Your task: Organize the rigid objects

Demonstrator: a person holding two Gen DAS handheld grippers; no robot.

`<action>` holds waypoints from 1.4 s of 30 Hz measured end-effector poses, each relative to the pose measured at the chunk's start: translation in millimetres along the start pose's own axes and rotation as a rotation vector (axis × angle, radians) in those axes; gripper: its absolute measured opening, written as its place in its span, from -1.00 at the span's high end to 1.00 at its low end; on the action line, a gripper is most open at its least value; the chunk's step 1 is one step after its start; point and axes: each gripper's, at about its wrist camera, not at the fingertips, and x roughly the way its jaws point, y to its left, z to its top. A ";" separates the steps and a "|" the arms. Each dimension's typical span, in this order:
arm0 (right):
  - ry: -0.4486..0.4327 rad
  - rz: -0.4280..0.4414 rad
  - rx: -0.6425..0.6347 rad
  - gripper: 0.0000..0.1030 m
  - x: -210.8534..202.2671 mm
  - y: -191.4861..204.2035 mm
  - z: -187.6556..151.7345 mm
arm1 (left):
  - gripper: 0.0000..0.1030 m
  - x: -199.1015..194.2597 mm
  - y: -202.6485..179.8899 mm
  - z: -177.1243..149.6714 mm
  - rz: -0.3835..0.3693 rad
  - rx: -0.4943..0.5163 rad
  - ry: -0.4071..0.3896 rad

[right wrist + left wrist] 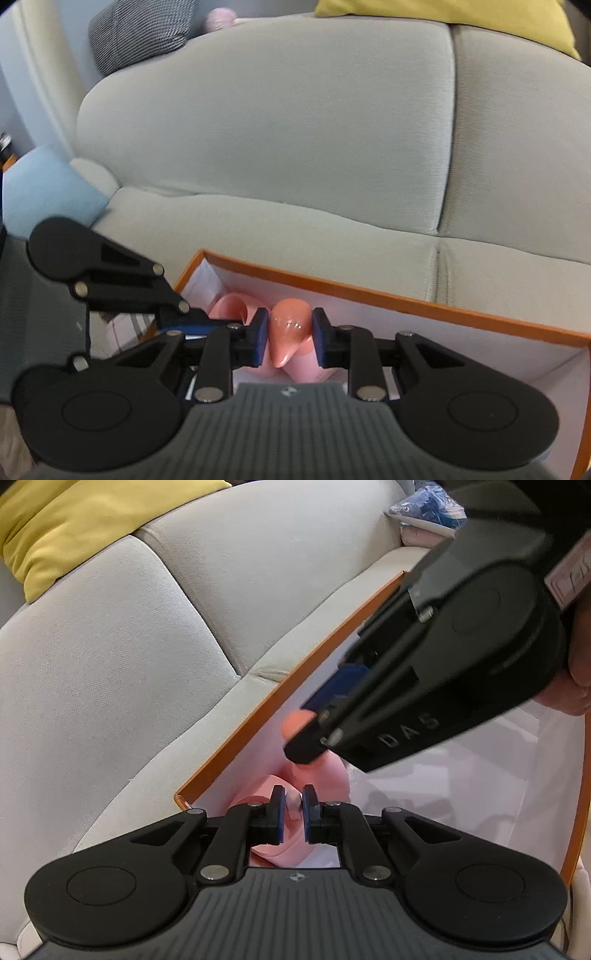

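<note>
Pink objects: several glossy pink rigid pieces lie in the corner of an orange-rimmed box (406, 301) with a white inside; the box sits on a grey sofa (295, 129).
Peach piece: a smooth, teardrop-shaped peach piece (286, 332) sits at lower centre of the right wrist view, above the paler pink ones.
Its axis: the long axis runs roughly up-down in that frame, broad rounded end toward the top, narrow tip toward the bottom edge, leaning slightly left.
Right gripper: the right gripper (287, 334) has its blue pads on either side of the peach piece, jaws part-way closed and pressing on it, so I judge it held.
Small pink tab: a small pale pink tab (293, 805) stands between the left pads at lower centre of the left wrist view, its long side running up-down there.
Left gripper: the left gripper (293, 808) is closed as far as it goes, pinching that tab; what the tab belongs to I cannot tell.
Curled pink piece: a curved pink piece (231, 306) lies just left of the peach one.
Progress: pieces are already inside the box; whether the two gripped ones are being placed or rearranged is unclear.
Left to do: likely setting both down and letting go.
Surroundings: yellow cushion (74, 524) at upper left; blue cushion (48, 188) at left.
</note>
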 end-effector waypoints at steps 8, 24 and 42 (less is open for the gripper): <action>0.021 0.013 -0.049 0.47 0.8 0.8 -4.7 | 0.38 -3.9 0.2 -0.5 0.015 -0.059 -0.005; 0.189 -0.056 -0.042 0.05 -7.1 4.9 -25.0 | 0.01 -65.1 35.1 -23.0 -0.055 -0.516 -0.119; 0.307 -0.096 -0.586 0.66 48.6 27.6 -21.5 | 0.01 -61.9 58.3 -63.8 -0.068 -0.684 -0.072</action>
